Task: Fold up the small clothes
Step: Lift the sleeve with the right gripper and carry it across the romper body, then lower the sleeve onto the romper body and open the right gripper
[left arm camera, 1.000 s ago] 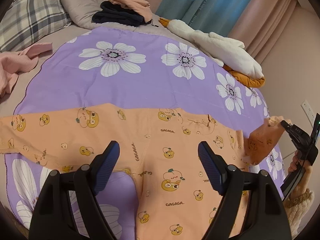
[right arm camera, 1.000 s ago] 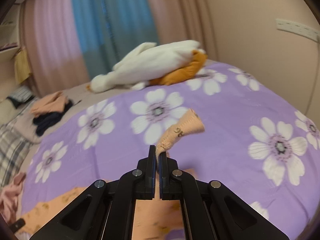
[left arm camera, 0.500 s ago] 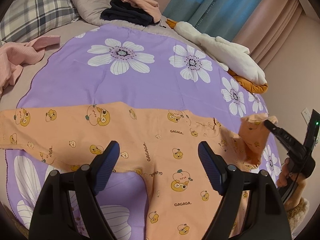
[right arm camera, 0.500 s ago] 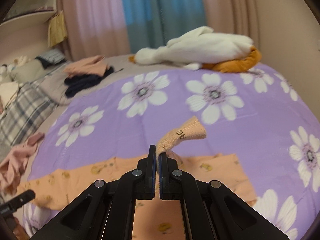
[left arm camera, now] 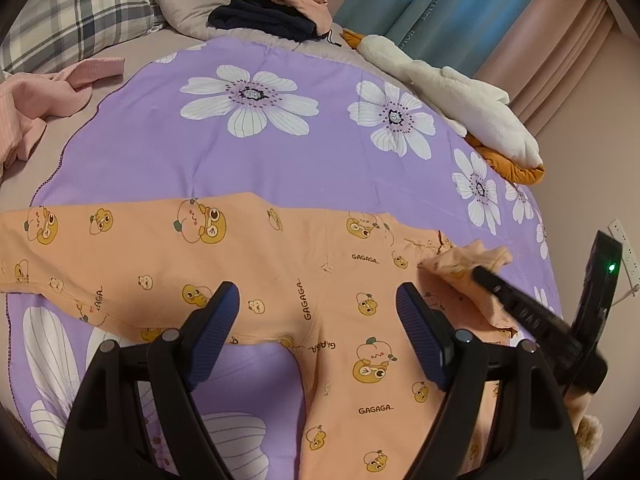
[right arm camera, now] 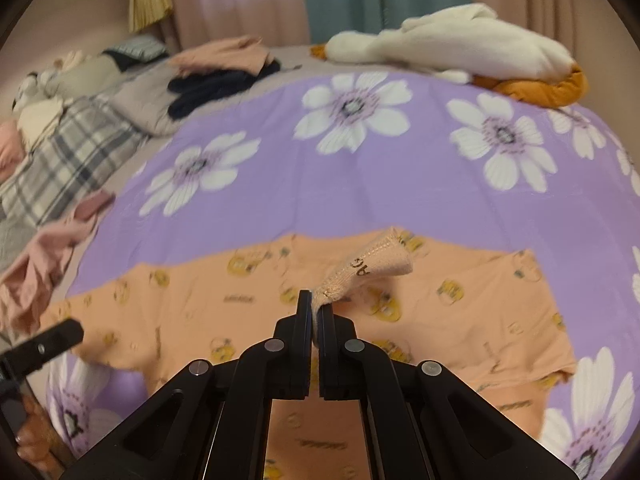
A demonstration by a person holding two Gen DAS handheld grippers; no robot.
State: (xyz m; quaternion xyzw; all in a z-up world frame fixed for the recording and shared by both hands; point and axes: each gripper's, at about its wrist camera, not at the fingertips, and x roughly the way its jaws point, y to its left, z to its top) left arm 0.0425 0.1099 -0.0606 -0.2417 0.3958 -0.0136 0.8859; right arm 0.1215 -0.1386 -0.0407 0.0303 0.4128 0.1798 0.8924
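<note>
An orange baby garment printed with cartoon fruit lies spread flat on the purple flowered sheet. My left gripper hovers open above the garment's crotch, its blue pads wide apart with nothing between them. My right gripper is shut on the sleeve cuff, which sticks up past the fingertips. In the left wrist view the right gripper comes in from the right and holds the cuff over the garment's right chest. The sleeve is doubled back over the garment.
A white and orange plush goose lies at the sheet's far right. A pile of dark and peach clothes rests on a grey pillow at the back. A pink garment and a plaid pillow are at the left.
My right gripper has carried the sleeve cuff leftward and lower, from off the garment's right side to over its chest. The left gripper has kept its place and stayed open.
</note>
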